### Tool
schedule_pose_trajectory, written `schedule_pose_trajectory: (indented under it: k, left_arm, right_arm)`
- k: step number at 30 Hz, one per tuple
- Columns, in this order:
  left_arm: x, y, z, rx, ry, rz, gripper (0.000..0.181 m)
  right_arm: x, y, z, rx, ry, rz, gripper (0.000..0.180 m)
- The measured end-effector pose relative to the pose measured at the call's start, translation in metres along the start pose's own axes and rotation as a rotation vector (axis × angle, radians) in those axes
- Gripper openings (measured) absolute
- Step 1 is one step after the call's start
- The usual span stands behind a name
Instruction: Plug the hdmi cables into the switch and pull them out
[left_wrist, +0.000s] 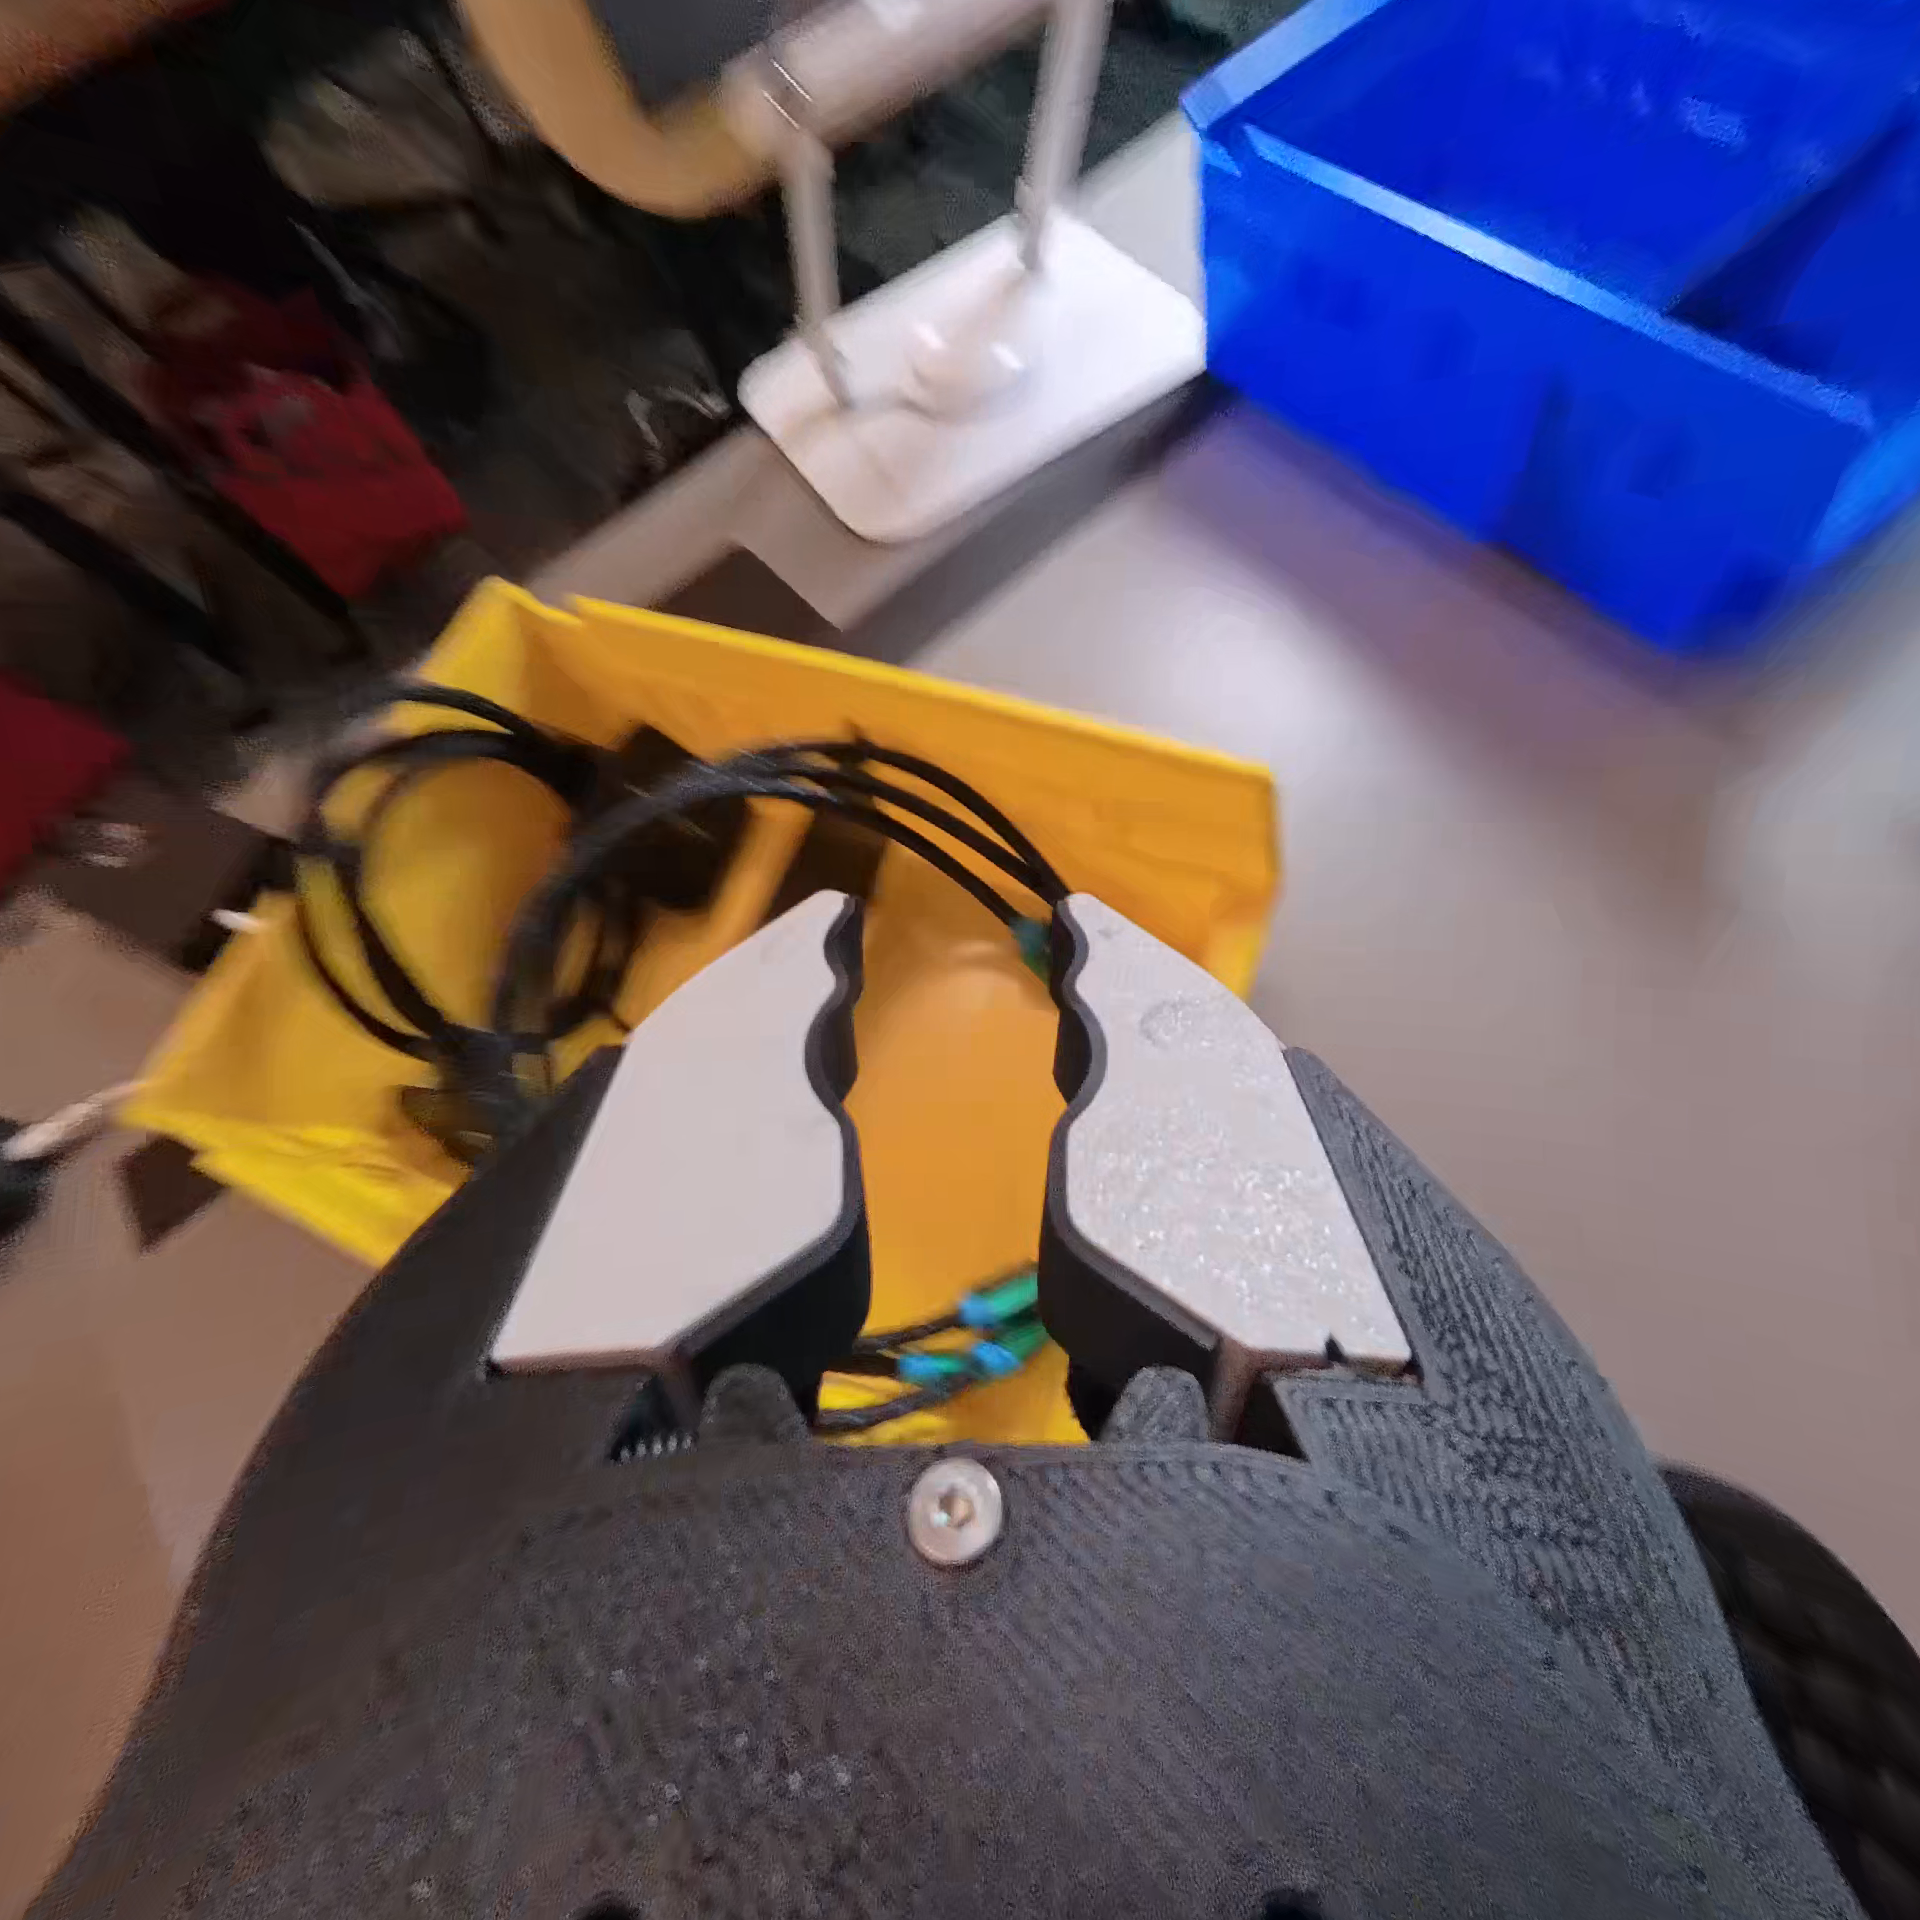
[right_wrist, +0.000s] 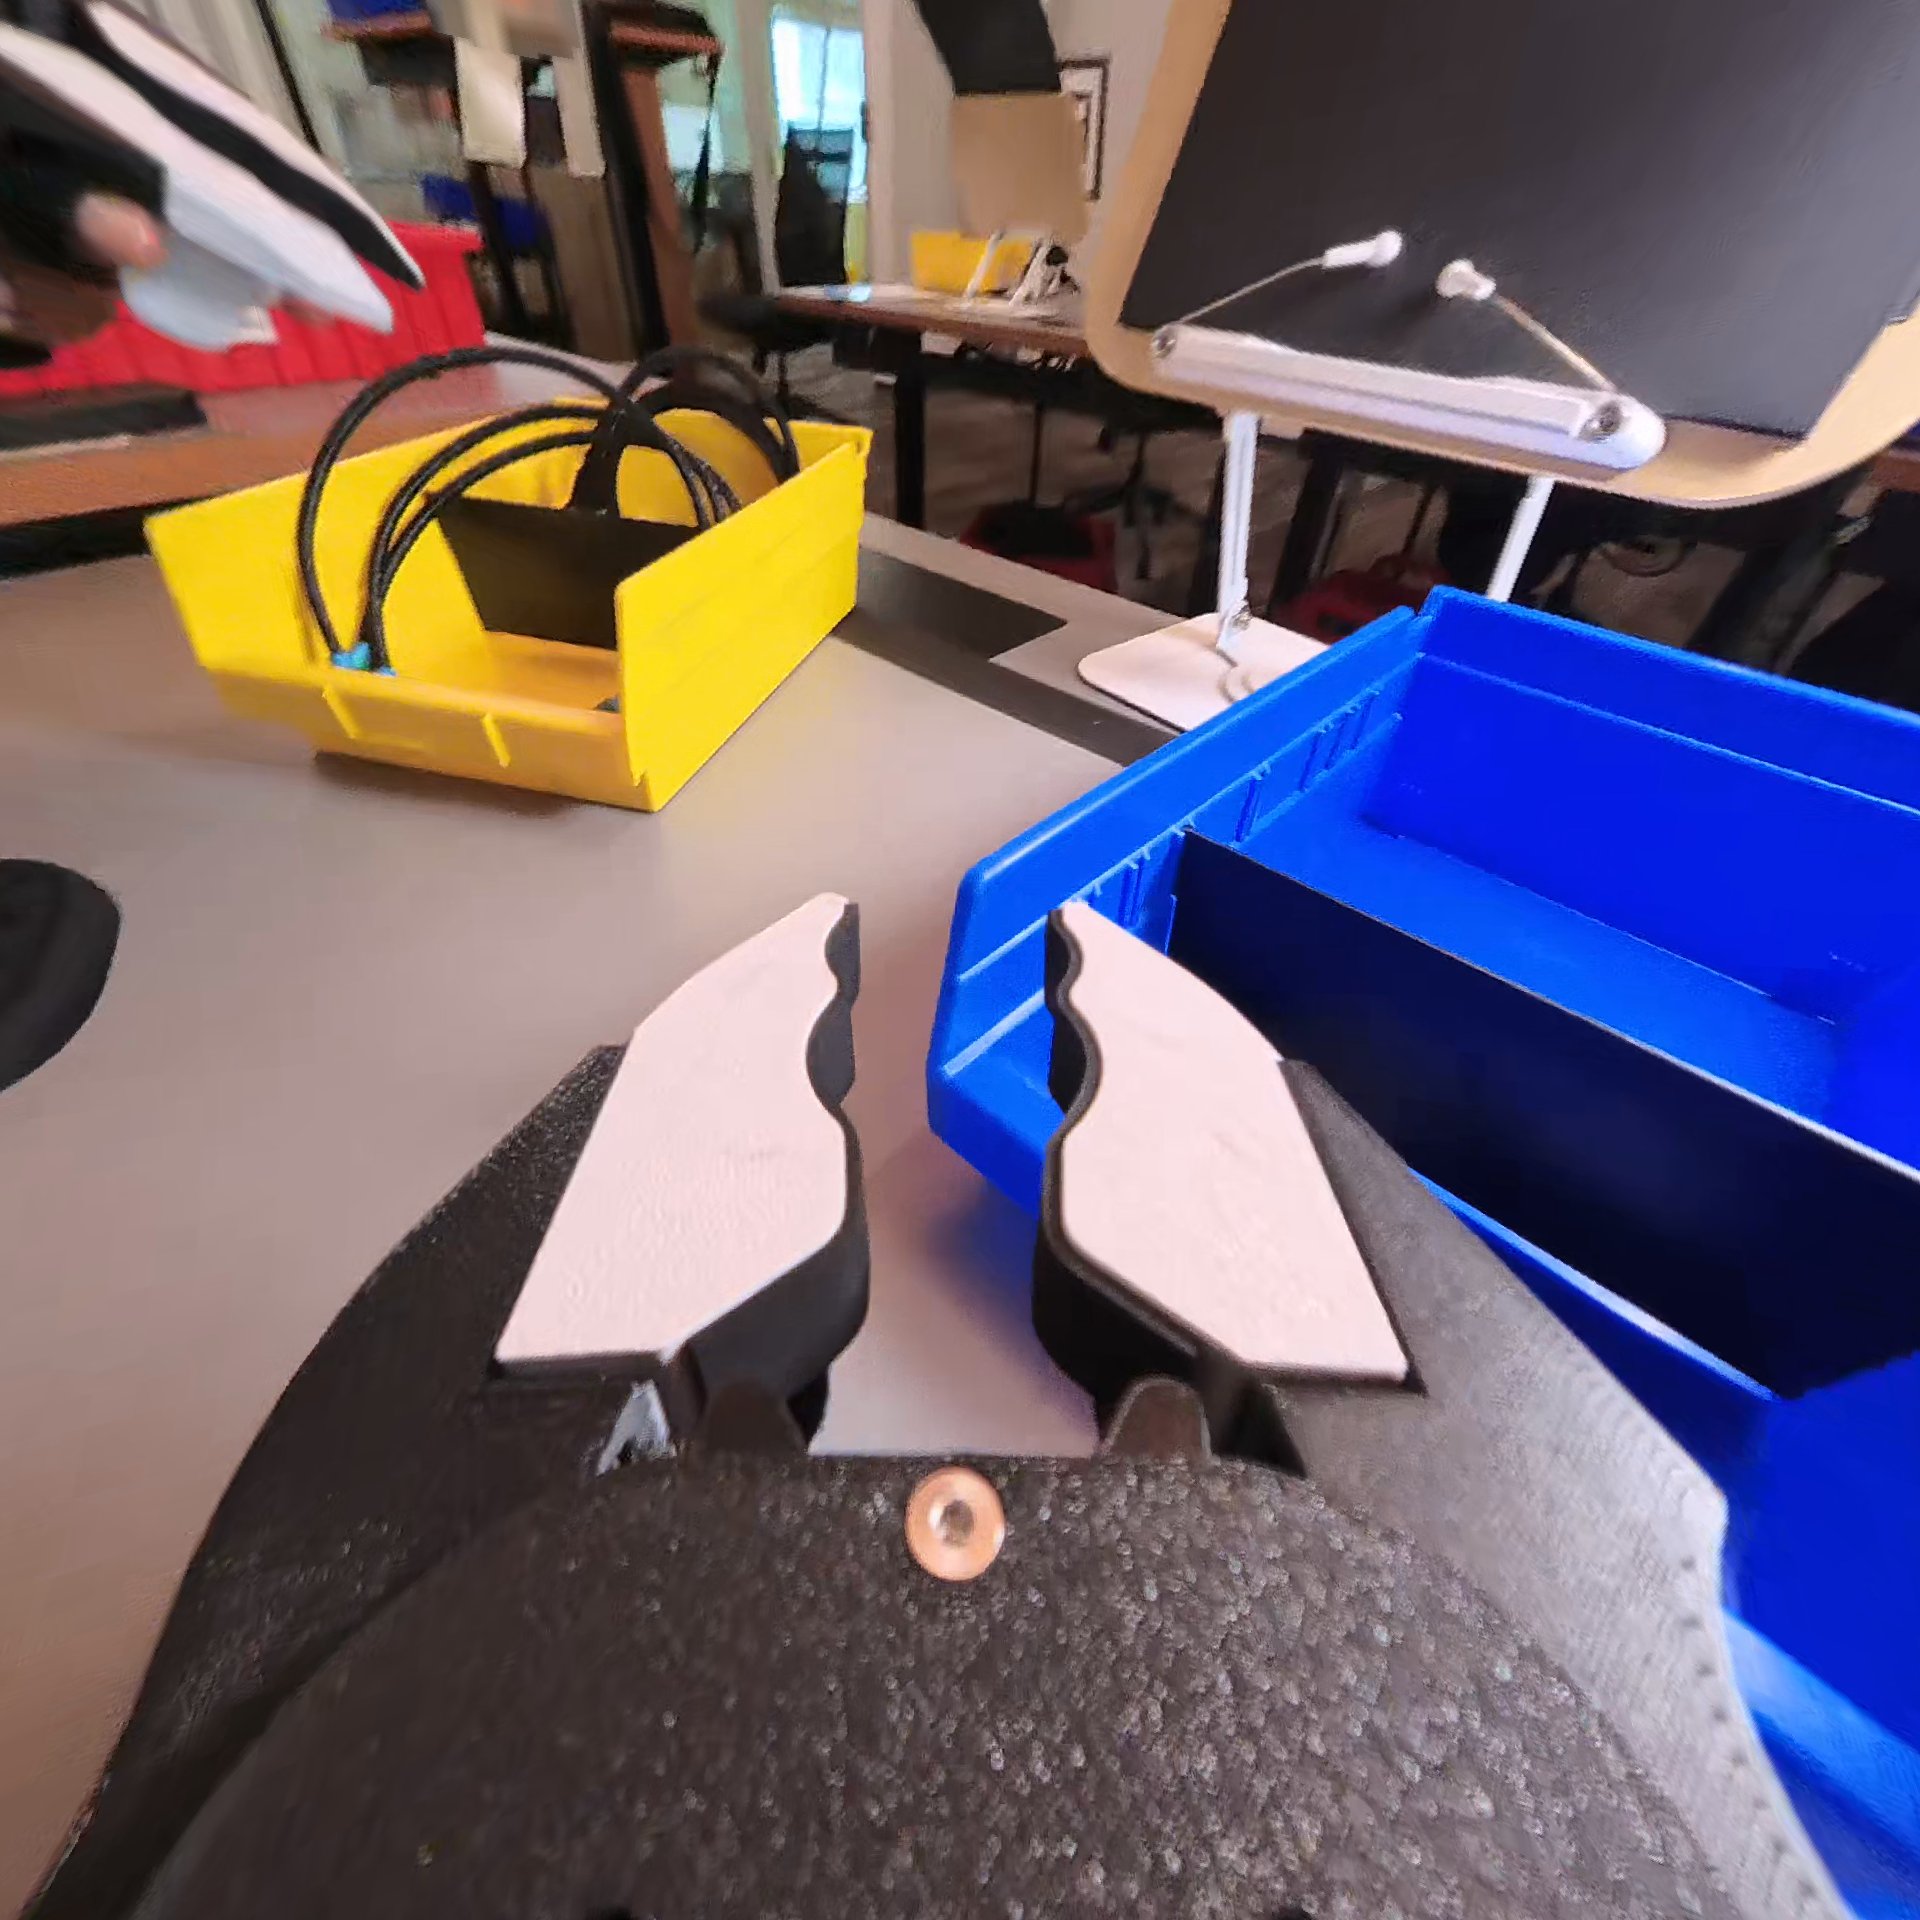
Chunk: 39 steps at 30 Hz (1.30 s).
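Nearest the left wrist camera was the left gripper (left_wrist: 956, 1039), its jaws released with a clear gap between them and nothing in it. It hung above the yellow bin (left_wrist: 1091, 800), tips pointing down into it. To the left inside the bin lay a tangle of thin black cables (left_wrist: 436, 831), looping up over the rim; toward the right, close by the right fingertip, several strands ran down to small blue and green connectors (left_wrist: 992, 1340) on the bin floor. Whether a switch sat in the bin could not be told from that blurred view.

In the right wrist view the right gripper (right_wrist: 951, 1039) was likewise released and empty, low over the grey table (right_wrist: 416, 987), its right finger in front of the corner of the blue bin (right_wrist: 1039, 987). The left gripper (right_wrist: 239, 208) showed at the upper left, above the yellow bin (right_wrist: 727, 623), where the cables (right_wrist: 416, 488) arched over a dark box or divider (right_wrist: 551, 582).

The cables looked light, springy and apt to snag one another, so lifting by a loop would likely drag the whole bundle. The stiffer connector ends seemed the better hold: pinched across the flat sides, just behind the plug, gently, since they looked small and possibly fragile.
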<state>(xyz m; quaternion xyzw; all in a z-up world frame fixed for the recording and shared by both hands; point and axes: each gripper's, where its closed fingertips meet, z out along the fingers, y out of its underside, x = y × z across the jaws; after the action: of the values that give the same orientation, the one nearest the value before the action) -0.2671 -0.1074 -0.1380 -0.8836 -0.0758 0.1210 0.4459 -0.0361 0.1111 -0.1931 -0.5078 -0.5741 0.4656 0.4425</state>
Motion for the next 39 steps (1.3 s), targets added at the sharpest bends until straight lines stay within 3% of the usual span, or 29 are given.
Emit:
schedule_pose_trajectory:
  k: [1, 5, 11, 15, 18, 39]
  left_arm:
    - [-0.021, -0.013, -0.005, 0.027, -0.044, -0.018, 0.034]
    - [-0.105, -0.025, 0.005, -0.060, -0.191, -0.088, 0.036]
    - [-0.169, 0.016, 0.069, -0.313, -0.259, -0.124, 0.044]
    - [-0.182, 0.035, 0.100, -0.409, -0.287, -0.071, 0.014]
    - [-0.185, 0.030, 0.104, -0.439, -0.305, -0.044, 0.008]
    - [-0.188, -0.136, -0.021, -0.217, -0.483, 0.131, 0.008]
  right_arm:
    - [0.000, 0.002, 0.001, 0.009, 0.009, 0.004, 0.032]
    - [-0.003, 0.009, 0.002, 0.028, 0.018, -0.014, 0.028]
    - [-0.010, 0.024, 0.002, -0.013, 0.015, -0.126, 0.022]
    - [-0.009, 0.029, 0.002, -0.025, 0.012, -0.120, 0.020]
    - [-0.008, 0.030, 0.001, -0.030, 0.009, -0.101, 0.017]
    - [-0.003, 0.008, -0.013, 0.067, -0.005, -0.039, 0.013]
